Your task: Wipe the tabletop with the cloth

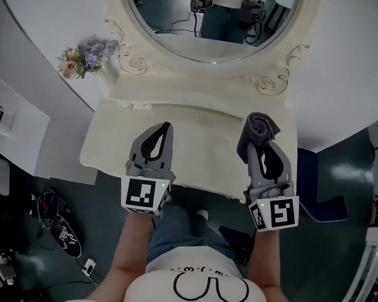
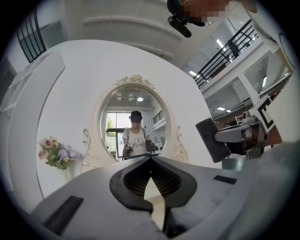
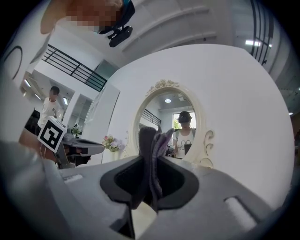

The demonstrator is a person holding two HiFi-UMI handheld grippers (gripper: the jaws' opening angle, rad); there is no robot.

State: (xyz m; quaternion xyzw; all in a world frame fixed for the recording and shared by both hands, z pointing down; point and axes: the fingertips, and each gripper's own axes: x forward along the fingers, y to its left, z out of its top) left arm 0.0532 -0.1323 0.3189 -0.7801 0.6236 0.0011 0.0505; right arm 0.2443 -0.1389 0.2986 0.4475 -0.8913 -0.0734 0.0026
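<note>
Two grey grippers sit nearest, over the near edge of one cream vanity worktop. The left gripper has its jaws pressed together on nothing. The right gripper pinches one folded dark grey cloth, raised over the worktop's right side. Beyond are one oval mirror and, far left, one flower bouquet.

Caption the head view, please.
Right gripper grips the grey cloth over the cream vanity tabletop; left gripper hangs shut and empty.
</note>
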